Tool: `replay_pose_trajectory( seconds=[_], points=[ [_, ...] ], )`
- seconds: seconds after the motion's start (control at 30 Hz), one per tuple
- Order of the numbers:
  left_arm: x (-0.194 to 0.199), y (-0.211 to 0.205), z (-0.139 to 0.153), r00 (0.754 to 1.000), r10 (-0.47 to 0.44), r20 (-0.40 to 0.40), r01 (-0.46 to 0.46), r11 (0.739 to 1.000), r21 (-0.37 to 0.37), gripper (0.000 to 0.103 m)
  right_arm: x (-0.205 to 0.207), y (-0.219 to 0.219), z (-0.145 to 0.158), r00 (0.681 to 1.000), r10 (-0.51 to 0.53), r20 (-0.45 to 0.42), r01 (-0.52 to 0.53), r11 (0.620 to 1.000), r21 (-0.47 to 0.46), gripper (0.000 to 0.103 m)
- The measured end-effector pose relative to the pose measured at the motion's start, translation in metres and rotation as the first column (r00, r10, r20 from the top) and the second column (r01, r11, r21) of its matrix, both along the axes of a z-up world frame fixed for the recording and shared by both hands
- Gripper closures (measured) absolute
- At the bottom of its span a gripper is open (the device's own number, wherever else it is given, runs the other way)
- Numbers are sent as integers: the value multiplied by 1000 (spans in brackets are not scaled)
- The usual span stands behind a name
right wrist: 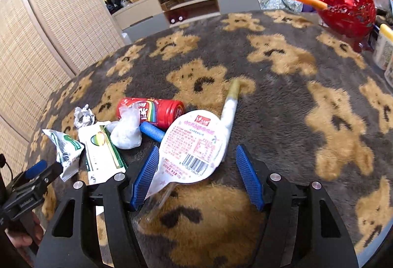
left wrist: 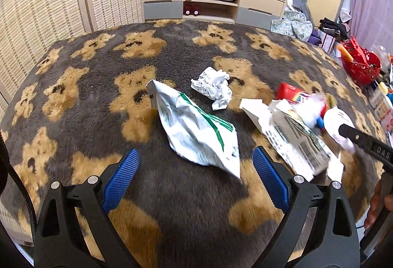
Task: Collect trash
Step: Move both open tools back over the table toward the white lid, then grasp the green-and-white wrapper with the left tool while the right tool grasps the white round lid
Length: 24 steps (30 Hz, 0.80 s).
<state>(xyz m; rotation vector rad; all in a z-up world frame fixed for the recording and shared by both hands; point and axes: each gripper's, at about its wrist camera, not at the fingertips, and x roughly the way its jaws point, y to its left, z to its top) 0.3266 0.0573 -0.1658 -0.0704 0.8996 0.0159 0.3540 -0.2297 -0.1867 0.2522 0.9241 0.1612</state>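
Trash lies on a bear-pattern rug [left wrist: 98,101]. In the left wrist view my left gripper [left wrist: 195,178] is open, its jaws either side of the near end of a white and green plastic bag [left wrist: 196,130]. A crumpled paper ball [left wrist: 213,90] lies beyond it. A white flattened carton [left wrist: 287,137] lies to the right. In the right wrist view my right gripper [right wrist: 196,176] is open around a white oval lid [right wrist: 191,145] with a barcode. A red can [right wrist: 157,108], a blue cap [right wrist: 152,131], a clear plastic wad [right wrist: 126,131] and a white tube [right wrist: 229,105] lie nearby.
A red basket [right wrist: 348,12] with an orange stick stands at the rug's far right, with bottles [right wrist: 384,47] beside it. A TV cabinet [left wrist: 211,2] stands beyond the rug. A woven screen [left wrist: 49,10] lines the left side.
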Motion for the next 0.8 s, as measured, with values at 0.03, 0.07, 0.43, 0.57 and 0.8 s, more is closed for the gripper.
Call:
replay_pose_trajectory(
  seconds=[0.03,0.07,0.43,0.57,0.8],
  points=[
    [4,0,-3,1000,2,-5,-2,1000,-2,14,2,3,-3,1000,8,-6,-8,1000,1,38],
    [7,0,-5,1000,2,-9,-2,1000,-5,14,2,6,-4,1000,15,-8,-15,1000,2,39],
    [24,-2,-27,998,-39,-48,38,999,-28,45,6,16,-12,1000,23,-13,-23,999,-42,65],
    [20,-3,-25,998,-54,-34,53,998,-29,58,4,9,-10,1000,16,-7,-16,1000,-18,74],
    [11,-6,-18,996,-87,-32,86,996,-23,74,-2,17,2,999,44,12,-43,999,-17,80]
  ],
)
